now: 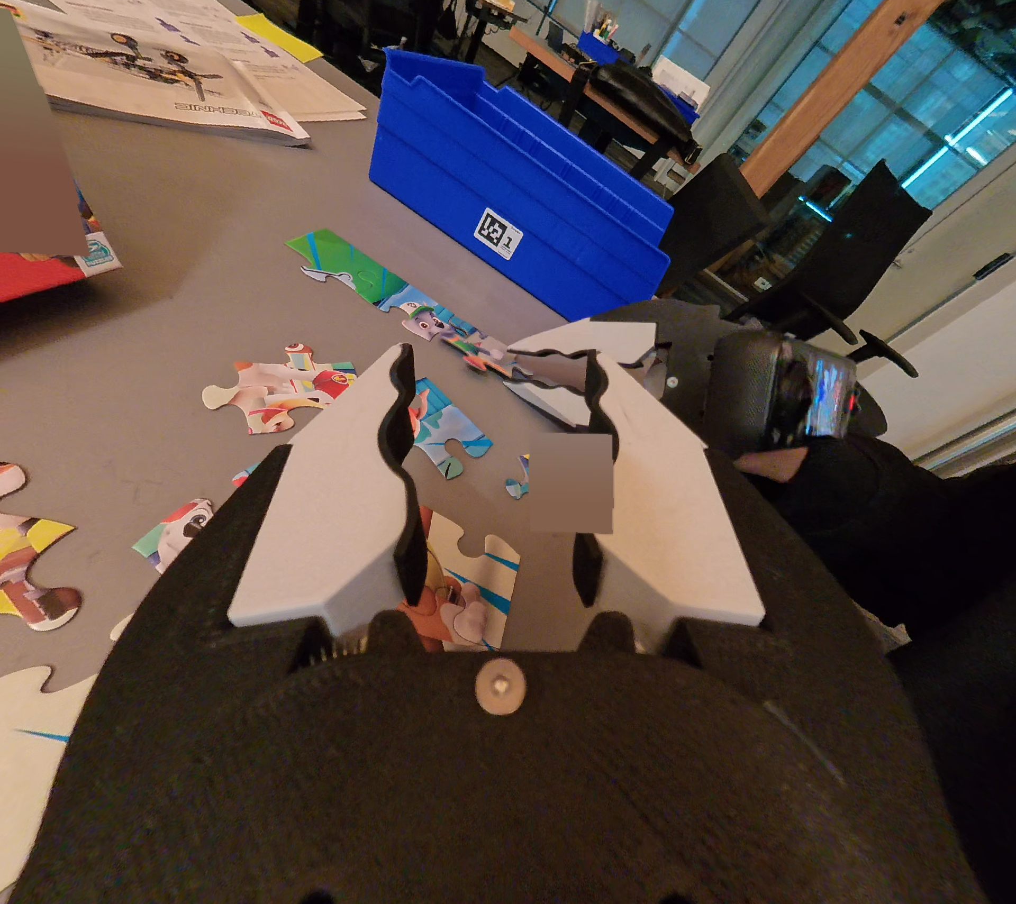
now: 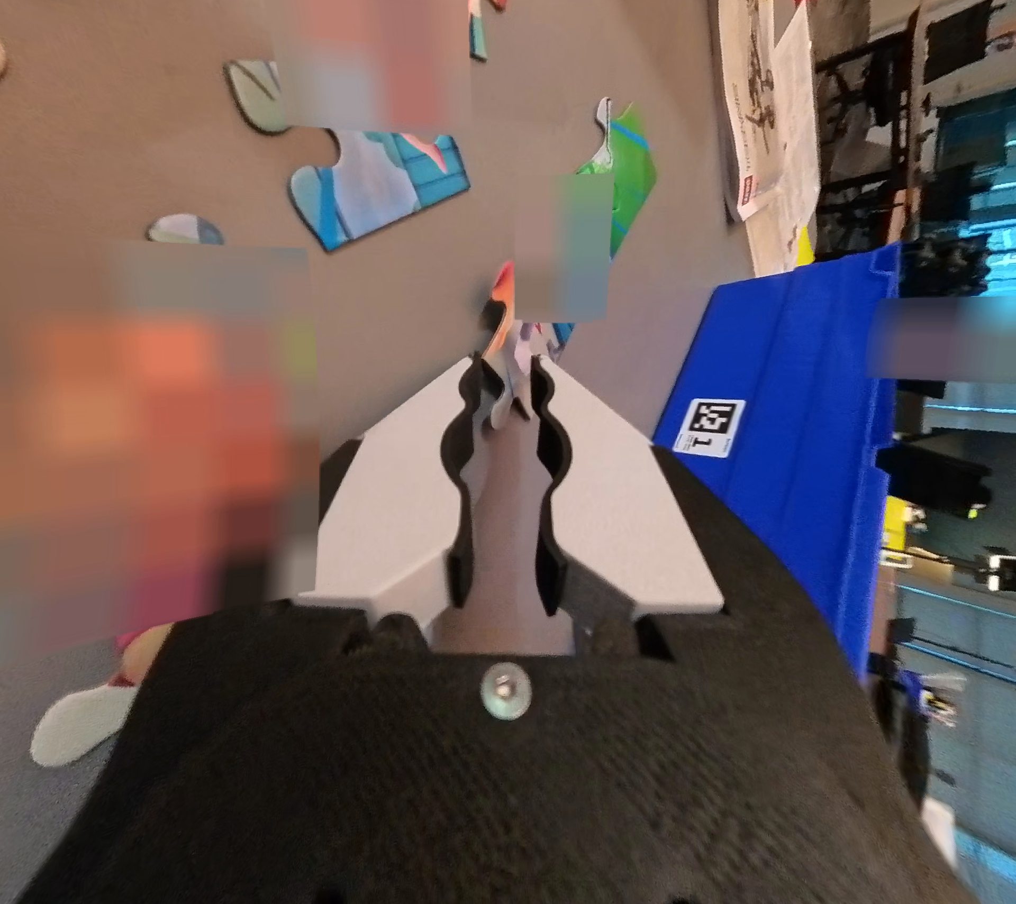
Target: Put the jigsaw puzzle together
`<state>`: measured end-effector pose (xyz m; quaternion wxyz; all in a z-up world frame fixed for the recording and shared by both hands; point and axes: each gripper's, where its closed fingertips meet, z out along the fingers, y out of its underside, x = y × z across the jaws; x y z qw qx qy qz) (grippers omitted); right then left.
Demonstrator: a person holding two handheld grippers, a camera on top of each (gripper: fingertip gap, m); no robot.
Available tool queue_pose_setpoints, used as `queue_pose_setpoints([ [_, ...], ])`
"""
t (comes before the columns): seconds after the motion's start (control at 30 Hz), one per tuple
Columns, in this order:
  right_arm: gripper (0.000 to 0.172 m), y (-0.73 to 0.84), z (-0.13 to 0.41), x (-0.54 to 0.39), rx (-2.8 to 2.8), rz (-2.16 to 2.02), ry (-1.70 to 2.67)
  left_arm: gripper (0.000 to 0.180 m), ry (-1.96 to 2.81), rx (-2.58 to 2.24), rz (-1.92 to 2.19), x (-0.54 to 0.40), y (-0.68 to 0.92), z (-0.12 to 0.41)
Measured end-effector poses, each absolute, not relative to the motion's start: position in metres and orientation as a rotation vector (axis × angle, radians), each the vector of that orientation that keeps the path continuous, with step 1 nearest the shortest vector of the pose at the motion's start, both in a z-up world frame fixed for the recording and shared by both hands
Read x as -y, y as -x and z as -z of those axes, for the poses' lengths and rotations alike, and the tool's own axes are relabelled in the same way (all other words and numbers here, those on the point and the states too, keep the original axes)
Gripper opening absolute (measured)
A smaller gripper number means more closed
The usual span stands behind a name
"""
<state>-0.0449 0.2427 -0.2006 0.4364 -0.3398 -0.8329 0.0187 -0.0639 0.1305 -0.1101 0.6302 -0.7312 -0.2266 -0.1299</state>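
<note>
My left gripper [image 1: 497, 353] is open and holds nothing. It hovers over loose puzzle pieces on the grey table [image 1: 220, 218], with a blue piece [image 1: 445, 427] showing between its fingers. My right gripper [image 2: 506, 361] is turned on its side, low at the table. An orange and white puzzle piece [image 2: 503, 322] stands tilted between its fingers. There is a clear gap between the pads, so they do not clamp the piece. The left wrist view shows this gripper [image 1: 508, 366] at the end of a joined strip of pieces [image 1: 429, 322], with the blurred piece [image 1: 484, 355] at its tips.
A blue bin [image 1: 495, 163] stands just behind the strip and is close on the right in the right wrist view [image 2: 797, 410]. Instruction booklets [image 1: 165, 70] lie at the far left, and a red box [image 1: 33, 273] is at the left edge. Loose pieces [image 1: 280, 388] lie scattered on the left.
</note>
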Motion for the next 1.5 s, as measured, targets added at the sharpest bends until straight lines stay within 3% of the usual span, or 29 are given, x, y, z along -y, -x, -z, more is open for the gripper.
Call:
queue_pose_setpoints([
  [0.03, 0.015, 0.046, 0.201, -0.245, 2.071, -0.058, 0.869, 0.061, 1.672, 0.517, 0.295, -0.130, 0.064, 0.110],
  [0.37, 0.031, 0.038, 0.197, -0.244, 2.125, -0.242, 1.046, 0.057, 1.637, 0.519, 0.301, -0.127, 0.065, 0.105],
  [0.63, 0.020, 0.055, 0.186, -0.249, 1.978, -0.744, 1.351, 0.057, 1.626, 0.515, 0.302, -0.127, 0.065, 0.103],
  [0.77, 0.026, 0.070, 0.193, -0.250, 1.907, -0.996, 1.567, 0.056, 1.631, 0.512, 0.293, -0.126, 0.065, 0.104],
  [0.83, 0.032, 0.076, 0.200, -0.258, 1.889, -0.950, 1.587, 0.056, 1.628, 0.513, 0.292, -0.126, 0.065, 0.104],
  [1.5, 0.026, 0.082, 0.206, -0.261, 1.899, -0.857, 1.574, 0.056, 1.631, 0.518, 0.288, -0.124, 0.067, 0.105],
])
